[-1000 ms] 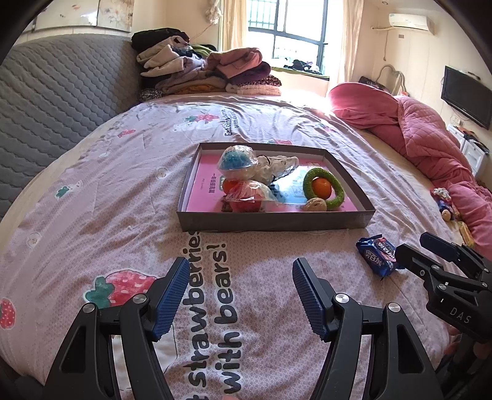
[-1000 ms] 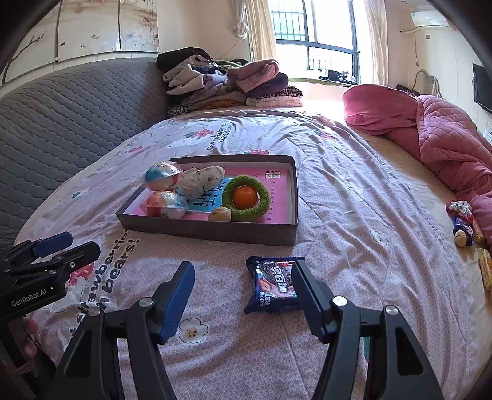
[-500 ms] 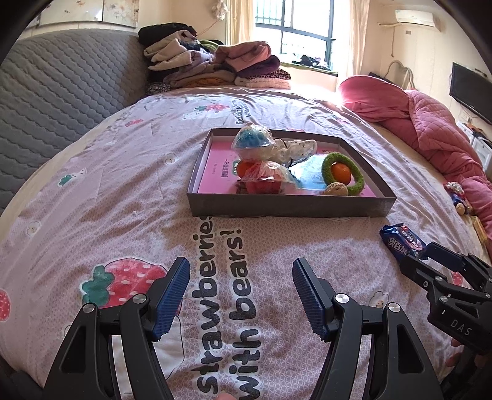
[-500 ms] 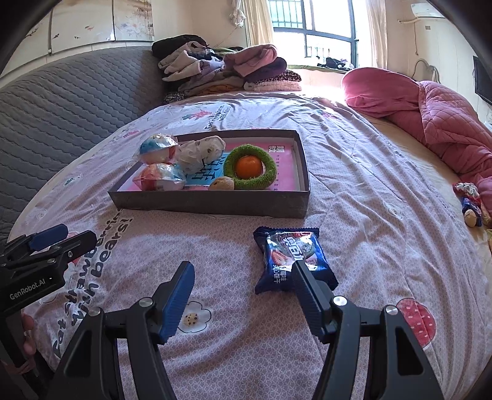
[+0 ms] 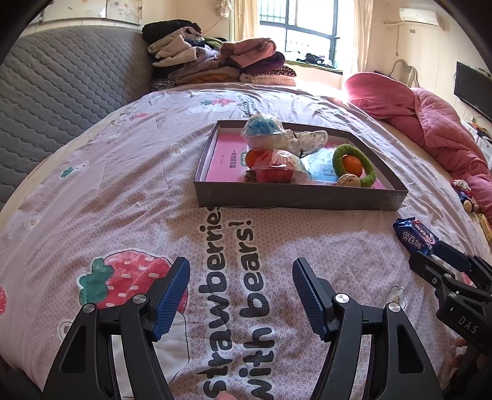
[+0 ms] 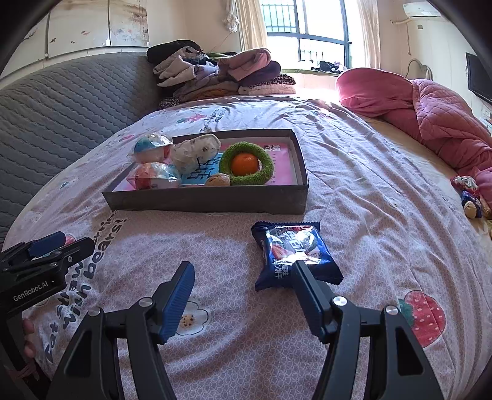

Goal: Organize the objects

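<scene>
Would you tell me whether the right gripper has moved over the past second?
Yes: the right gripper has advanced toward the blue snack packet lying before the tray.

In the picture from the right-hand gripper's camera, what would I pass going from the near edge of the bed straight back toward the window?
right gripper → blue snack packet → grey box → green ring holding an orange → pile of folded clothes → window.

My left gripper point(image 5: 240, 295): black frame, ribbed blue pads, silver screws, "GenRobot.AI" lettering. My right gripper point(image 6: 243, 295): identical, marked "DAS".
</scene>
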The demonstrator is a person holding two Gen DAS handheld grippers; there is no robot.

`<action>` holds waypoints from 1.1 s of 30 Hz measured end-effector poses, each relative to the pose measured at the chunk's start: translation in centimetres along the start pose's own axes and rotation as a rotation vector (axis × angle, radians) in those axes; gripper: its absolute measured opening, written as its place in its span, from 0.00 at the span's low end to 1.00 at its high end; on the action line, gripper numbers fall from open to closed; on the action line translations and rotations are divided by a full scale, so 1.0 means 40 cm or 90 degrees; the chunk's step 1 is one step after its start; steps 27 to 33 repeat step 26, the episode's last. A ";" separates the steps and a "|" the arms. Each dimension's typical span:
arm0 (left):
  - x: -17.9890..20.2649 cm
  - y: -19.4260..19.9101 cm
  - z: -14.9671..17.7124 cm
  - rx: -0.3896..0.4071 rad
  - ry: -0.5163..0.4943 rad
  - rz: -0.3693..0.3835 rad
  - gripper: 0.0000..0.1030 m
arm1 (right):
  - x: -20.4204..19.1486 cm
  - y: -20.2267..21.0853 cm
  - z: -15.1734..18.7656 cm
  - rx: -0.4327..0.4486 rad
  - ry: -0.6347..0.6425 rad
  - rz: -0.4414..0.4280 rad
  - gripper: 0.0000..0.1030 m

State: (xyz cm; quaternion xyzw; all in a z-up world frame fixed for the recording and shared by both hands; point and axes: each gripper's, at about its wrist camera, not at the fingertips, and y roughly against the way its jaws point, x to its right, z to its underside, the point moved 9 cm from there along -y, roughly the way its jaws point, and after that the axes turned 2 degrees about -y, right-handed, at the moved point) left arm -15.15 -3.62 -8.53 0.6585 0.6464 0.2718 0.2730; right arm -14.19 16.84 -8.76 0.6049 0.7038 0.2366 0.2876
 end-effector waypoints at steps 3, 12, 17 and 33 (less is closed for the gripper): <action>-0.003 -0.009 0.004 -0.002 -0.003 -0.007 0.69 | 0.001 0.000 0.002 0.004 0.000 0.001 0.63; -0.005 -0.018 0.010 -0.004 -0.003 -0.006 0.69 | 0.001 -0.003 0.009 0.007 0.007 0.010 0.63; -0.014 -0.022 0.009 -0.002 0.000 -0.010 0.69 | 0.002 -0.004 0.011 0.010 0.008 0.014 0.63; -0.017 -0.032 0.013 -0.006 0.001 -0.010 0.69 | 0.001 -0.006 0.012 0.010 0.012 0.018 0.63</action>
